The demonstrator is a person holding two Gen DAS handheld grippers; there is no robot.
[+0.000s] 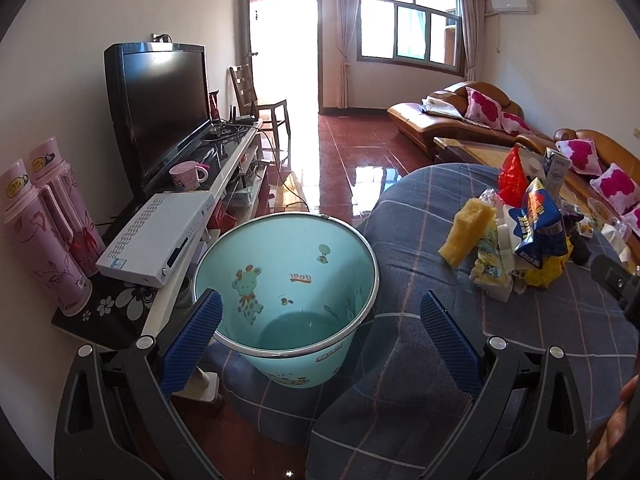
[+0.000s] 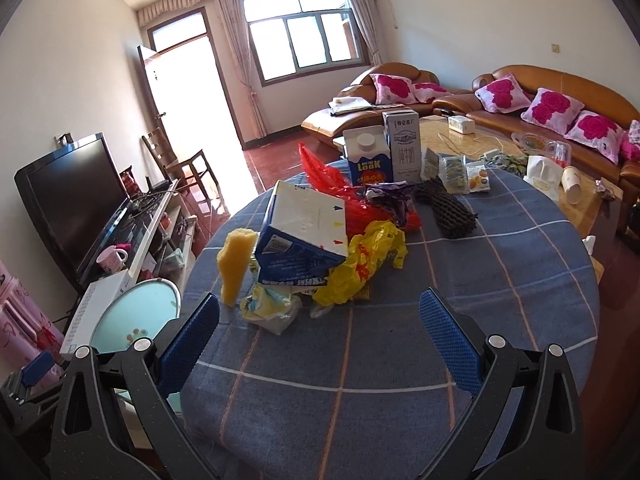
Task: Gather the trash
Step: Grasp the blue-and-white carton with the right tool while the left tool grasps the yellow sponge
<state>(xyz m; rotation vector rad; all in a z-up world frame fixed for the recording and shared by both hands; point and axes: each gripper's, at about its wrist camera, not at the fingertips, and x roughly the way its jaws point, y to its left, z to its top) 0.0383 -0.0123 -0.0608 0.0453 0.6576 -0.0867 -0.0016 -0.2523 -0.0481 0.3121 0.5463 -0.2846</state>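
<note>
The trash sits in a loose heap on the round desk [image 2: 460, 288], which is draped in a blue checked cloth. At the near left of the heap a yellow sponge [image 2: 234, 266] stands on end, just beside a crushed blue and white carton [image 2: 304, 236] that leans over a crumpled yellow plastic bag [image 2: 360, 268]. A red plastic bag [image 2: 332, 184] rises behind them, and a strip of black foam netting [image 2: 448, 212] lies to the right of it. Farther back two milk cartons stand upright side by side, a blue one [image 2: 366, 160] and a taller grey one [image 2: 402, 144], with small snack packets [image 2: 464, 174] to their right.

The light blue trash bin [image 1: 286, 280], printed with cartoon animals and ringed with a metal rim, stands at the desk's left edge with nothing inside it. The left gripper [image 1: 320, 340] hovers right over it, its blue-padded fingers [image 1: 192, 344] spread wide and gripping nothing; the left finger overlaps the bin's near rim in the picture, though I cannot tell whether it touches.

The right gripper [image 2: 320, 344] hangs above the bare cloth on the near side of the heap, its fingers [image 2: 450, 340] likewise spread wide with nothing between them, clear of the trash.

Left of the desk a black television [image 1: 160, 108] stands on a low stand with a pink mug [image 1: 186, 176] and a white set-top box [image 1: 156, 236]. Orange sofas [image 2: 532, 96] with pink flowered cushions line the far right wall.
</note>
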